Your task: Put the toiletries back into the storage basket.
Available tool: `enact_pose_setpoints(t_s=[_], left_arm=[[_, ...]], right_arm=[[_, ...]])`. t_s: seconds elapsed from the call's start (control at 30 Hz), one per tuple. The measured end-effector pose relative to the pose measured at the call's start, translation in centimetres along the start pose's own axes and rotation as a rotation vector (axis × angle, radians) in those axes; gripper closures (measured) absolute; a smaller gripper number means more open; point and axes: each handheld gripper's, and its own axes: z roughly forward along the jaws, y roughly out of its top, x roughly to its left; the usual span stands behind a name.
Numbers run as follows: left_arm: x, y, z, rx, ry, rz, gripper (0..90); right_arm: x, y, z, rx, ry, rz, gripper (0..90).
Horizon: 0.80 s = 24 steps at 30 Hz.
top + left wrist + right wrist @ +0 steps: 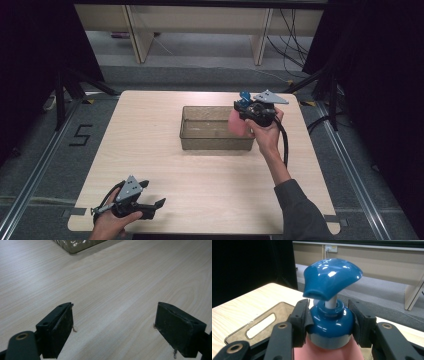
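Observation:
A pink pump bottle (239,123) with a blue cap and pump head (331,281) hangs over the right end of a clear plastic bin (210,143). My right gripper (250,111) is shut on the bottle's blue collar (329,322), one black pad on each side. The bottle stands upright in the grip. My left gripper (150,205) rests at the table's near left corner, jaws open wide over bare wood (115,322) with nothing between them.
The light wooden table (150,150) carries the bin at its centre right; the bin's corner (75,245) appears at the top of the left gripper view. Dark curtains flank both sides, and wooden furniture legs and cables stand beyond the far edge.

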Motion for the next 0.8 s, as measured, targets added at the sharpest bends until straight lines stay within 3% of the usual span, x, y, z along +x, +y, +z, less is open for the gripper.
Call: enact_pose_setpoints(t_s=[0.13,0.17,0.23,0.33,0.43,0.57,0.63,0.73,0.8], left_arm=[[0.1,0.0,-0.1,0.015,-0.004,0.018,14.7],[0.0,0.0,0.0,0.001,-0.003,0.002,14.7],[0.0,0.0,0.0,0.0,-0.002,0.0,14.7],[-0.1,0.0,-0.1,-0.006,-0.002,-0.003,14.7],[0.0,0.1,-0.2,0.005,0.01,0.006,14.7],[0.0,0.1,-0.2,-0.006,0.003,-0.002,14.7],[0.0,0.1,-0.2,-0.007,0.001,-0.001,14.8],[0.0,0.1,-0.2,-0.011,0.0,-0.003,14.8],[0.0,0.1,-0.3,-0.012,-0.001,-0.003,14.7]], right_arm=[[-0.1,-0.3,0.1,0.008,-0.015,0.014,53.9],[-0.3,-0.4,0.2,0.002,-0.017,-0.008,53.9],[-0.2,-0.6,0.2,0.015,-0.022,0.02,53.9],[-0.3,-0.8,0.4,0.017,-0.026,0.017,53.9],[-0.6,-1.1,0.6,0.011,-0.029,-0.017,53.9],[-0.3,-1.5,0.8,0.025,-0.025,0.032,53.9],[-0.5,-1.7,0.9,0.031,-0.026,0.011,53.9],[-0.5,-1.9,1.0,0.04,-0.03,0.018,53.9],[-0.8,-2.1,1.1,0.019,-0.043,-0.019,53.9]])
